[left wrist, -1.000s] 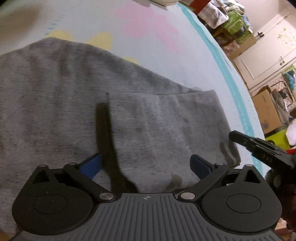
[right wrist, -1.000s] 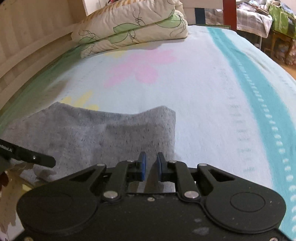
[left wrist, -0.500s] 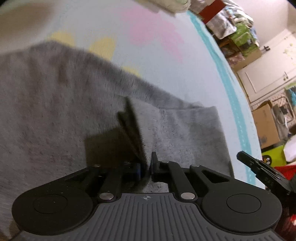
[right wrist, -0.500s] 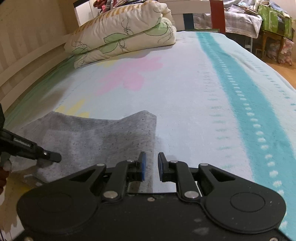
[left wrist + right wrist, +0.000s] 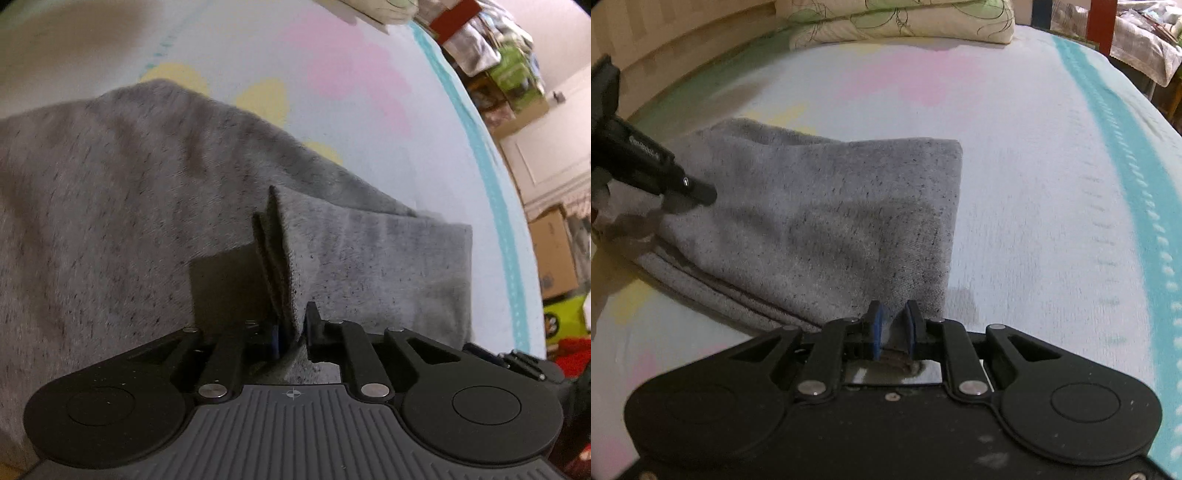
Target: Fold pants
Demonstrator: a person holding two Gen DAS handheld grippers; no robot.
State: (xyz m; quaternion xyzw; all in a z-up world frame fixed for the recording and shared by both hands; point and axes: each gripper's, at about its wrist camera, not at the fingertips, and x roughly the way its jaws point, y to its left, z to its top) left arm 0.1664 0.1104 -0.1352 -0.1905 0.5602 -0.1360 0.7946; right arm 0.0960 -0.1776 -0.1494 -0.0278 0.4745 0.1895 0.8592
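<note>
Grey pants (image 5: 129,206) lie partly folded on a pastel bedspread (image 5: 332,122). In the left wrist view my left gripper (image 5: 293,332) is shut on a raised edge of the upper fabric layer, which stands up in a ridge. In the right wrist view my right gripper (image 5: 892,325) is shut on the near corner of the pants (image 5: 831,221), with cloth pinched between the blue pads (image 5: 876,328). The left gripper's black finger shows at the left of the right wrist view (image 5: 665,181), on the pants' far left edge.
Folded pillows or a duvet (image 5: 897,18) lie at the head of the bed. A wooden wall (image 5: 665,33) runs along the left side. Cardboard boxes (image 5: 554,254) and clutter stand on the floor past the bed's right edge.
My left gripper closed from wide open onto the fabric edge and lifted it. My right gripper moved in over the pants' corner and now pinches the cloth.
</note>
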